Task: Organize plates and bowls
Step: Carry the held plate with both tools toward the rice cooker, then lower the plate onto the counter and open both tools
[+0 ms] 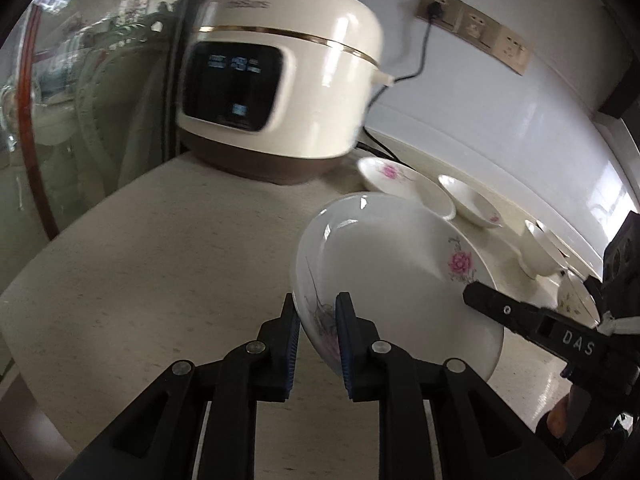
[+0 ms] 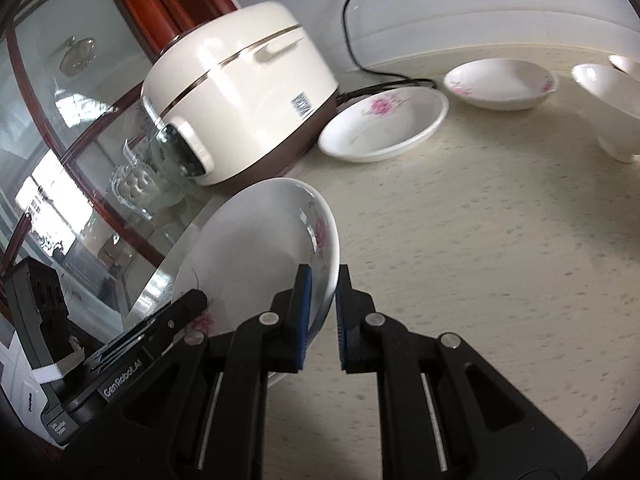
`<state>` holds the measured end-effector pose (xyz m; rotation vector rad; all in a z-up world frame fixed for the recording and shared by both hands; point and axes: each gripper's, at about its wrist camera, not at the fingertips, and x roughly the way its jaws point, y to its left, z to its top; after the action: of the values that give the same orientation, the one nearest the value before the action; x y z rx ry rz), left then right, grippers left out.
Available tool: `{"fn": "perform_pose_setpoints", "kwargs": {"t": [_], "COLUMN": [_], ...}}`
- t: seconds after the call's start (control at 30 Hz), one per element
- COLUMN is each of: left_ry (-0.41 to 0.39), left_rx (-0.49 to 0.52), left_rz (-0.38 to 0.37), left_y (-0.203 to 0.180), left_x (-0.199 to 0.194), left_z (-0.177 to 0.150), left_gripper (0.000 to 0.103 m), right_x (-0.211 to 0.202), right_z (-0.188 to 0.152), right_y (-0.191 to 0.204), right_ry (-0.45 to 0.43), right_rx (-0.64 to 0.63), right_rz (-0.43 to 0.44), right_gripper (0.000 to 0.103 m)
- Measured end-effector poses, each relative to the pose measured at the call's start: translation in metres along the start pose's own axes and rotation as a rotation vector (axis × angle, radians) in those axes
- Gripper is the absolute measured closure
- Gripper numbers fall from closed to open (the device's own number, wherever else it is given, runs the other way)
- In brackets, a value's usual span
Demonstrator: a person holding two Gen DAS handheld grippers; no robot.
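Countertop [image 2: 500,240]: speckled cream, rice cooker [image 2: 240,92] at back left.
Left gripper [image 1: 318,344]: clamped on floral plate [image 1: 392,280] rim, plate tilted above counter.
Right gripper [image 2: 322,316]: gripped same plate's opposite edge.
Further dishes: two plates [image 2: 384,128], bowl [image 2: 612,108] rightward.

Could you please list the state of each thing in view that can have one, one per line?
Held plate: lifted and tilted, gripped at opposite rims.
Left gripper: shut on the held plate's rim.
Right gripper: shut on the held plate's rim.
Flowered plate: upright on the counter beside the cooker.
Second plate: upright on the counter, empty.
Rice cooker: lid closed, display lit.
Black plug: in the wall socket.
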<state>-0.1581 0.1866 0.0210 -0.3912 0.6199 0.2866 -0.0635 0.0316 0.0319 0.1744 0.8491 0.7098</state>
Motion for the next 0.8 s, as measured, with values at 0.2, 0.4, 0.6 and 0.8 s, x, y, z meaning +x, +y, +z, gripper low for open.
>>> {"fn": "perform_pose_setpoints", "kwargs": {"t": [0.2, 0.4, 0.6, 0.8], "left_ry": [-0.010, -0.010, 0.000, 0.021], "left_rx": [-0.030, -0.065, -0.107, -0.132], "left_rz": [0.039, 0.083, 0.111, 0.127], "left_y": [0.021, 0.042, 0.061, 0.067], "left_x": [-0.001, 0.004, 0.010, 0.013], "left_z": [0.006, 0.009, 0.010, 0.010], "left_gripper": [0.084, 0.084, 0.084, 0.084], "right_x": [0.020, 0.038, 0.053, 0.062], "right_z": [0.000, 0.000, 0.001, 0.002], "right_y": [0.019, 0.038, 0.054, 0.057], "right_ry": [0.038, 0.075, 0.103, 0.123], "right_rx": [-0.016, -0.050, -0.092, -0.090], "right_rz": [0.009, 0.012, 0.007, 0.006], "right_gripper": [0.088, 0.087, 0.086, 0.086]}}
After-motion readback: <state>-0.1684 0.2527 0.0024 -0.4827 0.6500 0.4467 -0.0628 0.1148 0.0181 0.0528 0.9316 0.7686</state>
